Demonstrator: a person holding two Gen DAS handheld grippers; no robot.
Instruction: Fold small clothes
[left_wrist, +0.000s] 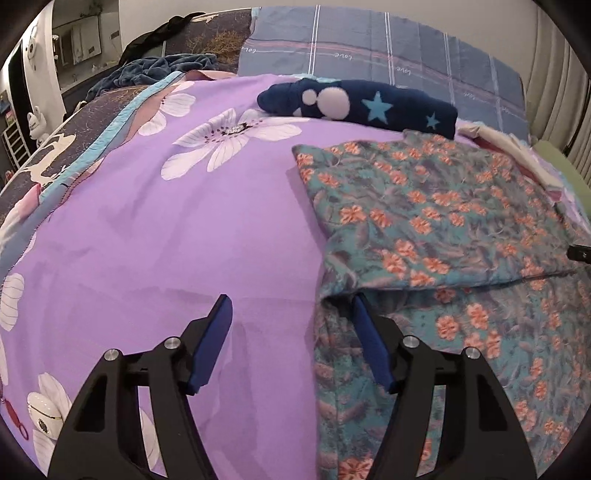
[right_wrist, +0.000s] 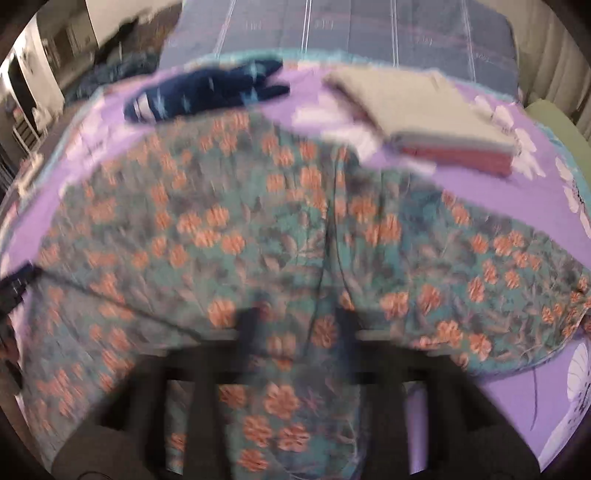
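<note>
Left wrist view first, and we see the floral garment (left_wrist: 436, 218) lying on the purple bedspread (left_wrist: 155, 236), toward its right side, with one fold already made: an upper layer lies doubled over a lower one, its folded edge running across just beyond our left gripper (left_wrist: 291, 314). That gripper's jaws stand apart with nothing pinched; the right blade sits right at the garment's left edge, the left blade over bare bedspread.

Over to the right wrist view, which is blurred, and we make out the right gripper (right_wrist: 299, 325) over the garment's near part, jaws seemingly parted, cloth below them rather than gripped.

We judge the folding about halfway: one fold in, at least another needed before it matches the neat folded stack (right_wrist: 436, 122) at the far right corner of the bed. A dark blue star-print piece (left_wrist: 354, 103) lies near the far edge, bundled rather than flat.

The garment's long axis runs from the near edge toward the far edge, leaning slightly left.
</note>
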